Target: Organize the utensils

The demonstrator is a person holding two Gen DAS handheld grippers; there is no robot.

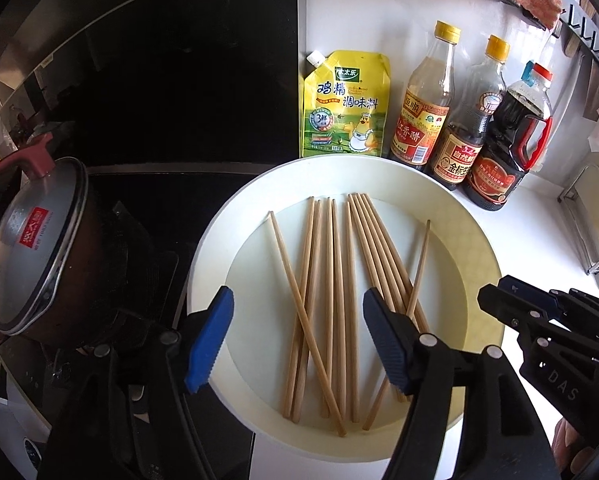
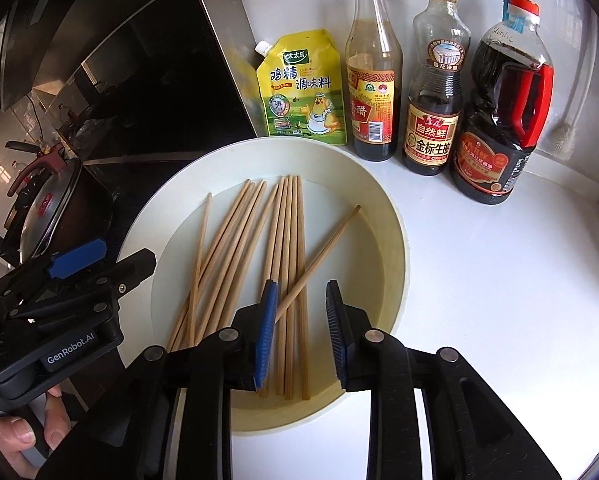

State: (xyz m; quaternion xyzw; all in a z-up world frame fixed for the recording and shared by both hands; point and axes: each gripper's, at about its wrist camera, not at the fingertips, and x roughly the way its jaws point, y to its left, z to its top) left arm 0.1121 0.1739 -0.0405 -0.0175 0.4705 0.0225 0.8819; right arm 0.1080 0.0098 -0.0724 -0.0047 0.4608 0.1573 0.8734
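Several wooden chopsticks [image 1: 331, 292] lie loose in a round white basin [image 1: 219, 236] on the counter, some crossing each other. They also show in the right wrist view [image 2: 287, 240], in the same basin [image 2: 395, 240]. My left gripper [image 1: 295, 340] is open and empty above the basin's near side, its blue pads either side of the chopsticks. My right gripper [image 2: 301, 334] is open and empty over the basin's near right part, close to one slanted chopstick [image 2: 323, 252]. Each gripper also shows in the other's view: the right one [image 1: 539, 312] and the left one [image 2: 79, 276].
A yellow seasoning pouch [image 1: 345, 104], two yellow-capped bottles [image 1: 423, 100] and a red-handled soy sauce jug [image 1: 511, 140] stand behind the basin. A lidded pot [image 1: 35, 248] sits on the black stove to the left. A metal rack [image 1: 595, 220] stands at right.
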